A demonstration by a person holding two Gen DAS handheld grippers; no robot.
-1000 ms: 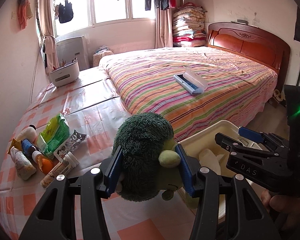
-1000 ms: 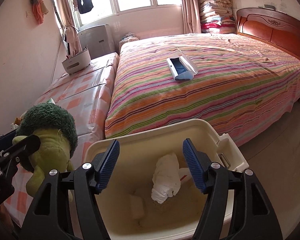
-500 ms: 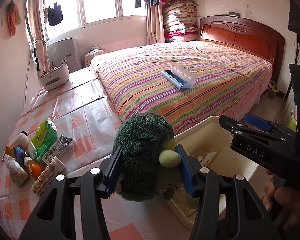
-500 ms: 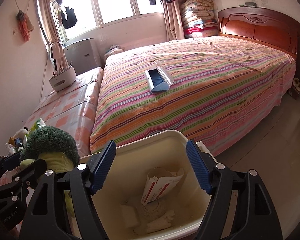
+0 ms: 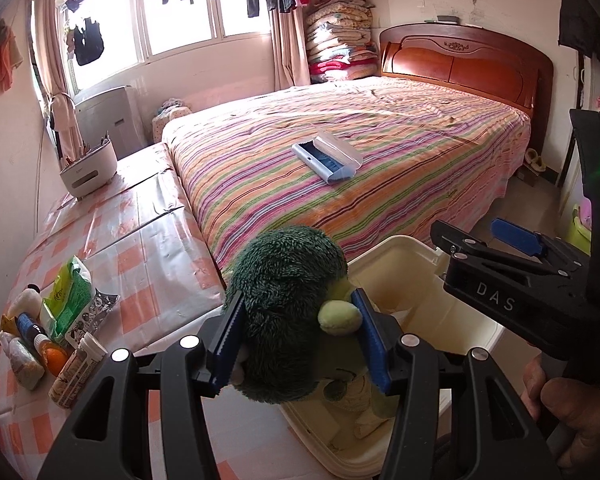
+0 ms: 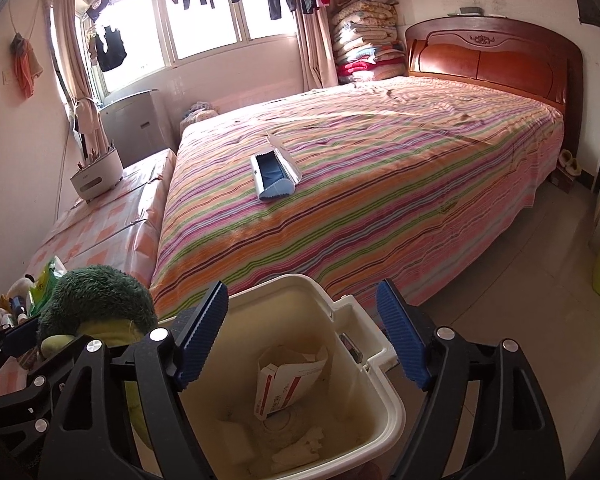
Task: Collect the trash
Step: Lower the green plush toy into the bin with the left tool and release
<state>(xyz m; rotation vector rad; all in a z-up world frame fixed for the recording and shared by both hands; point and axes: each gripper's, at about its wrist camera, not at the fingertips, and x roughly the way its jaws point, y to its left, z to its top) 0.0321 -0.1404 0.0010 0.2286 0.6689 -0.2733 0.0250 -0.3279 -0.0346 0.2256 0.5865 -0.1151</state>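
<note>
My left gripper, pointing forward and downward, is clamped on a green plush toy: both blue pads press into its dark shaggy head, and its pale body hangs below the jaws, over the near rim of the cream trash bin. My right gripper, likewise tilted downward, hangs above the bin's open mouth; its jaws are opening, nothing lies between them, and the pads touch neither the bin's wall nor its contents. In the left wrist view the right gripper appears at the right edge, side-on, with my hand wrapped around its handle below. Inside the bin lie a red-and-white paper carton and crumpled white tissue on the bottom. The bin stands on the floor, just beside the foot of the bed with its striped cover, on which a blue-and-white case rests. To the left, a low surface under a checked plastic cloth carries a green packet, a small bottle and a tube, well apart from either gripper.
</note>
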